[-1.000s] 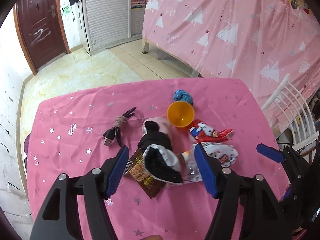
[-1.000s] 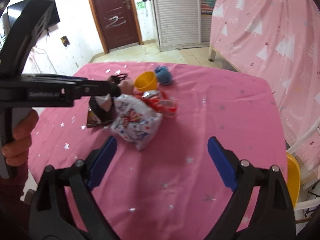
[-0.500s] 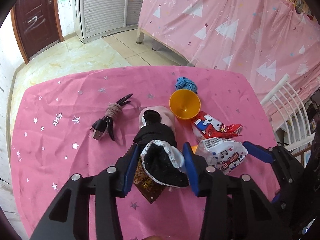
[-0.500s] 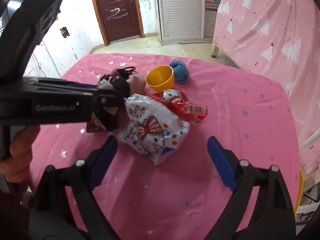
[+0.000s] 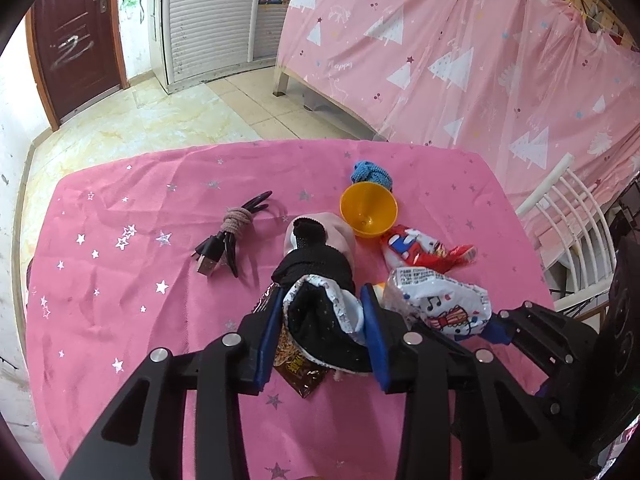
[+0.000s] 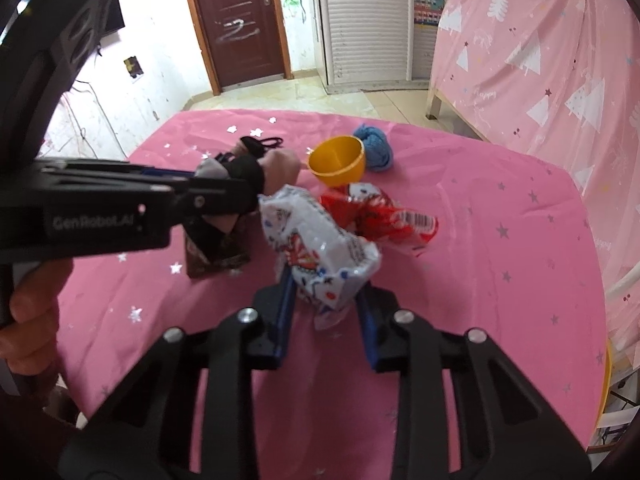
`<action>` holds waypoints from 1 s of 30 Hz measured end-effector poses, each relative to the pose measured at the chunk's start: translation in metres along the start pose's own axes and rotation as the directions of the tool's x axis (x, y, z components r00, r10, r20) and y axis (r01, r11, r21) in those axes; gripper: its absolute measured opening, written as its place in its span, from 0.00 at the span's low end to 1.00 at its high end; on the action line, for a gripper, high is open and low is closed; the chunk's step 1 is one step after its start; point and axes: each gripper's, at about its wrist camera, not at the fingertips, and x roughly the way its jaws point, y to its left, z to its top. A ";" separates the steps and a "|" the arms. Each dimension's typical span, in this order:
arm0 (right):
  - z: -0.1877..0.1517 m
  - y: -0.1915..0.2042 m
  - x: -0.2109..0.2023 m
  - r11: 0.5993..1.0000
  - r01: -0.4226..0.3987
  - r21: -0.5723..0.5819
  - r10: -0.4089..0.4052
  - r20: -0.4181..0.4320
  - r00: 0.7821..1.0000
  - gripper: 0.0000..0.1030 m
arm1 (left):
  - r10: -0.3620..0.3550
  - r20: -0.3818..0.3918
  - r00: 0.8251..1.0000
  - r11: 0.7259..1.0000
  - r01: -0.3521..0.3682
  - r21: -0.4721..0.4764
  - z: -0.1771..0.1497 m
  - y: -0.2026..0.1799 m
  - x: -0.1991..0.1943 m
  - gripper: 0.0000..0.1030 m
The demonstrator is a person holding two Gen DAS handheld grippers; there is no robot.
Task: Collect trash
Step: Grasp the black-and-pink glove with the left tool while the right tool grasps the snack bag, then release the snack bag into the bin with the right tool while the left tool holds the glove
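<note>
Both grippers are loaded at once here. The left gripper point(image 5: 322, 320) has its jaws clamped on a black sock point(image 5: 320, 320) with a white patterned cuff, right above a brown snack wrapper point(image 5: 298, 368) lying flat on the pink starred counter point(image 5: 120, 300). The right gripper point(image 6: 324, 300) has its jaws squeezed onto one white printed snack bag point(image 6: 320, 256), holding its lower end while the rest stands up crumpled above the jaws.

Take the orange bowl point(image 5: 368, 210) as the marker: one of it, open side tipped toward the left camera. Touching its far edge sits one blue knitted ball point(image 5: 370, 174). Just on its near right lies one red cartoon wrapper point(image 5: 420, 250), and the white bag hangs just nearer than that. To the bowl's left rests a pale pink bundle point(image 5: 338, 236), touching the black sock. Further left of the bowl, well apart, one black USB cable point(image 5: 230, 242) lies coiled, tied with a beige band.

That makes three wrappers in all: brown, red, white. One is in the right jaws and two are on the counter.
</note>
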 end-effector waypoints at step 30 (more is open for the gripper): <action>-0.018 -0.043 -0.090 0.997 -0.022 0.080 0.006 0.188 0.982 0.25 | 0.008 0.143 0.990 0.998 -0.018 0.068 0.007 -0.062 -0.090 0.31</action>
